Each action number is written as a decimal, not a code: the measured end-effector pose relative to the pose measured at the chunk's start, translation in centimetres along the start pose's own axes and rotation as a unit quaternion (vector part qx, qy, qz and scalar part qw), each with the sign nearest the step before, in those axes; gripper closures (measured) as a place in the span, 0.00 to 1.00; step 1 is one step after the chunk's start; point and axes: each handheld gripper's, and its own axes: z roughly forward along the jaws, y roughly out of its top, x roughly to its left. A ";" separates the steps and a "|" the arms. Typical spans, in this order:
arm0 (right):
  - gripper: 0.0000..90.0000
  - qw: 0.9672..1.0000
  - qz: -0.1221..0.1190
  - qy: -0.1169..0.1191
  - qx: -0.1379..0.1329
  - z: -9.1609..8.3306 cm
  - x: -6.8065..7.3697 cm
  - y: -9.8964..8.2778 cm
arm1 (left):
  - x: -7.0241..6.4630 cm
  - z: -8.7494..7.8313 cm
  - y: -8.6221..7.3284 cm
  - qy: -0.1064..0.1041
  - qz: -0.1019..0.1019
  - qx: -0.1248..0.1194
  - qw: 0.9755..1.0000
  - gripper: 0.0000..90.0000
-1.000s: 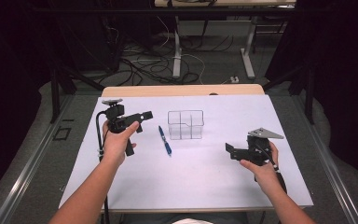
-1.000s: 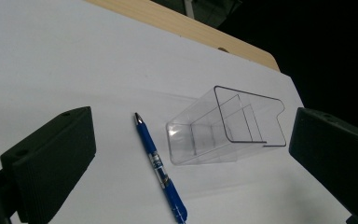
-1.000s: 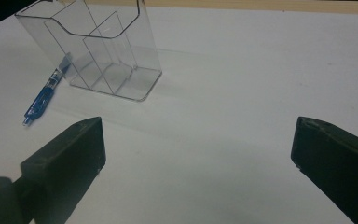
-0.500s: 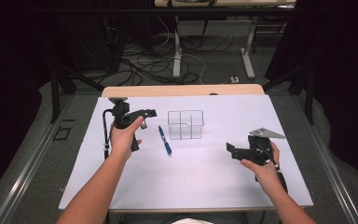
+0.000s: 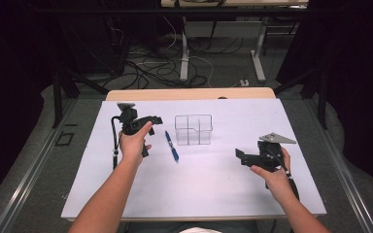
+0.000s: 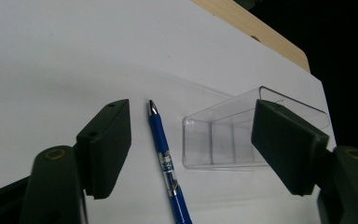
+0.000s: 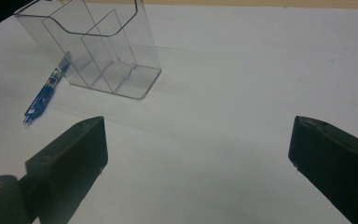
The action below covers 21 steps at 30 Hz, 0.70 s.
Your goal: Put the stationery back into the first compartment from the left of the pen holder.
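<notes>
My left gripper (image 6: 191, 149) jaws just narrowing, nothing pinched yet. Slim blue plastic click pen (image 6: 166, 163) lies flat between them, just left of clear plastic 3-compartment organiser box (image 6: 223, 140). Judge pen light, stiff, slippery; pinch mid-barrel. My right gripper (image 7: 198, 154) wide, empty.

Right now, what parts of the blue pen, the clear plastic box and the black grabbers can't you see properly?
- Blue click pen: in the left gripper view its near end is cut off by the bottom edge.
- Same pen in the right gripper view: its far end blurs behind the clear plastic divided box.
- Print on the pen's barrel: too small to read.
- Left gripper: in the high view the hand covers its body.
- Right gripper: the high view does not show its jaw gap.
</notes>
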 end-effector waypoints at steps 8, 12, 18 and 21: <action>0.05 1.000 0.001 0.001 0.002 0.1 0.0 0.0 | 0.2 1.3 -0.1 0.011 -0.011 0.010 1.000 0.43; 0.06 1.000 0.003 0.004 0.006 0.2 0.0 -0.1 | 0.2 1.9 0.0 0.014 -0.016 0.016 1.000 0.49; 0.06 1.000 0.005 0.008 0.009 0.3 0.0 -0.2 | 0.7 2.7 0.0 0.034 -0.035 0.037 0.998 0.56; 0.07 1.000 0.003 0.011 0.012 0.4 0.0 -0.2 | 0.8 3.3 0.0 0.032 -0.050 0.051 0.997 0.57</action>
